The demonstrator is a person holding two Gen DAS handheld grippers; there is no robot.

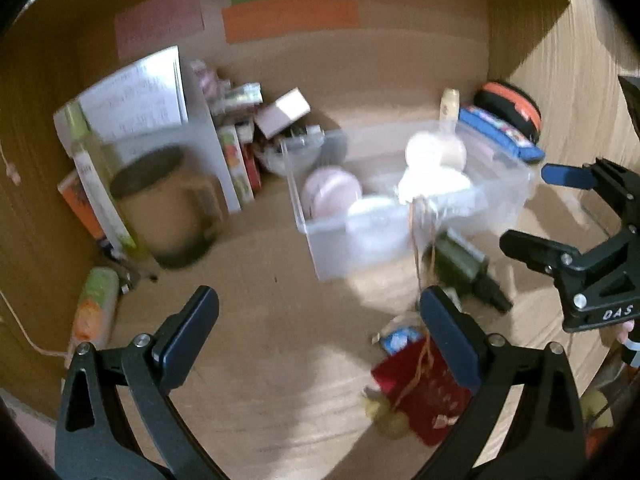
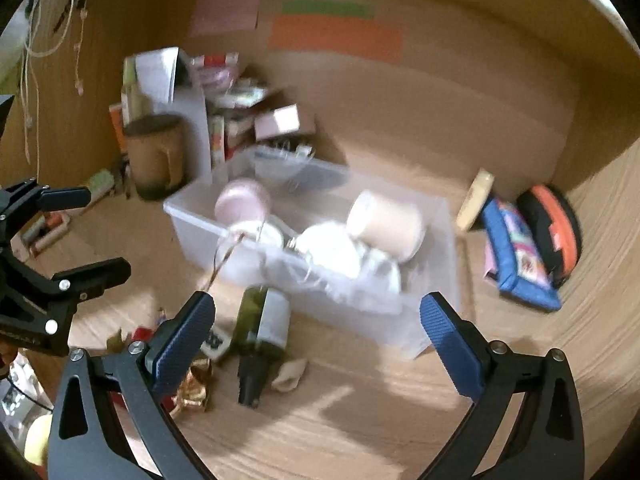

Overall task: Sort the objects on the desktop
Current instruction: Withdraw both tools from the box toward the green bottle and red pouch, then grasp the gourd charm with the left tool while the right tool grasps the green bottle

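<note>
A clear plastic bin [image 1: 332, 240] [image 2: 200, 236] stands mid-desk and holds a pink jar [image 1: 330, 192] [image 2: 240, 200], a beige jar [image 2: 386, 224] and white items. A dark green bottle [image 1: 464, 266] [image 2: 262, 330] lies on its side in front of the bin. A red pouch [image 1: 424, 396] with gold trinkets lies near it. My left gripper [image 1: 316, 328] is open and empty above the desk. My right gripper [image 2: 316, 334] is open and empty over the bottle and bin edge; it also shows in the left wrist view [image 1: 524, 206].
A brown mug [image 1: 168, 208] [image 2: 154, 156], papers, books and small boxes [image 1: 240, 152] crowd the back left. A blue pouch [image 2: 516, 256] and an orange-black case [image 2: 552, 228] lean at the right wall. A green-orange tube [image 1: 96, 304] lies at left.
</note>
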